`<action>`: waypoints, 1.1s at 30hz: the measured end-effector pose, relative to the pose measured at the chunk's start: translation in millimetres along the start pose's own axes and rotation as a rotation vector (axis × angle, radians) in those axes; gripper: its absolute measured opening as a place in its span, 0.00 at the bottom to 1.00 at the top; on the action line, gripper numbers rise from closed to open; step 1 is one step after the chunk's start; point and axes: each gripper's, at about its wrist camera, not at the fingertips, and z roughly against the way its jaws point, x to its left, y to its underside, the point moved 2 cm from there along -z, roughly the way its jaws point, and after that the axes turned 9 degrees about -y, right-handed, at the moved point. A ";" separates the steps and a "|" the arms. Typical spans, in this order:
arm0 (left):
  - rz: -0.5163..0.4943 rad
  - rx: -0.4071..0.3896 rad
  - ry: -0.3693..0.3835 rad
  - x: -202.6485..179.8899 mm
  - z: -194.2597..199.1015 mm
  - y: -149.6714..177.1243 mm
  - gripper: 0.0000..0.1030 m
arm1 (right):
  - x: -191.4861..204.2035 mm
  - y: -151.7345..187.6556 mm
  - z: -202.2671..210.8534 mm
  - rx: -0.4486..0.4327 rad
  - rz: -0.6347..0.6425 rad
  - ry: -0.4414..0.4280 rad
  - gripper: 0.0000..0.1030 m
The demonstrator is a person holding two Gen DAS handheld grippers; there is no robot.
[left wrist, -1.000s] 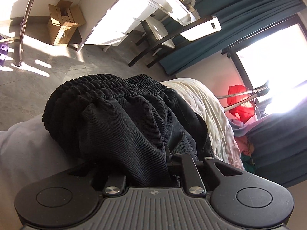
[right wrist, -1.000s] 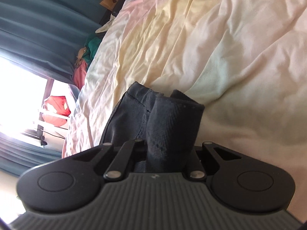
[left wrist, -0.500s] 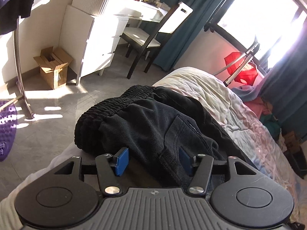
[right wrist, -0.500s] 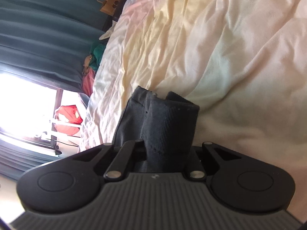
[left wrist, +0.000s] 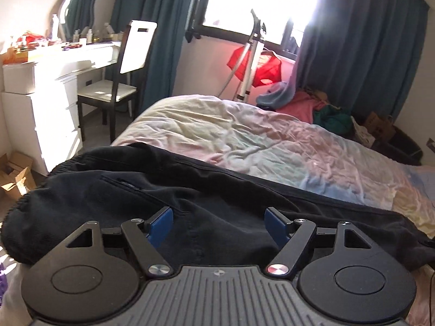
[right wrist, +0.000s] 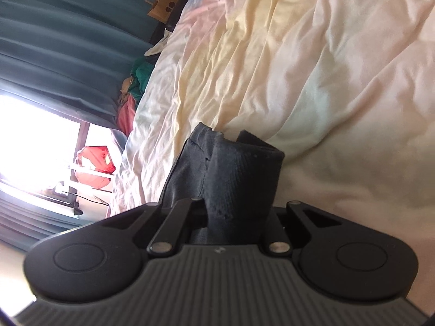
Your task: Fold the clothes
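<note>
Black trousers with an elastic ribbed waistband lie stretched across the near edge of the bed, waistband at the left, legs running right. In the left wrist view my left gripper hovers just above the trousers, open, its blue pads wide apart with nothing between them. In the right wrist view my right gripper is shut on a bunched fold of the trousers' dark cloth, which stands up from the jaws above the pale bedding.
A white dresser and a dark chair stand left of the bed. Cardboard boxes sit on the floor. A clothes pile and stand with red cloth lie by the curtained window. A paper bag sits beyond the bed.
My left gripper let go of the trousers, opened wide and swung its view toward the window. The right gripper kept its hold and barely moved.
</note>
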 end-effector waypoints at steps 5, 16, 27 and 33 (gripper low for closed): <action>-0.085 0.021 0.065 -77.6 -47.5 27.5 0.74 | -1.3 2.6 1.6 -0.004 -0.004 0.004 0.11; -0.253 0.060 -0.005 -102.3 -105.8 77.5 0.74 | -7.0 6.2 -0.8 0.001 -0.025 0.024 0.13; -0.226 0.044 -0.015 -97.6 -98.5 77.4 0.74 | -29.4 9.2 -7.4 0.057 -0.202 -0.050 0.39; -0.206 0.036 -0.021 -96.3 -96.4 77.5 0.74 | -15.1 14.2 -9.8 0.085 -0.172 -0.070 0.62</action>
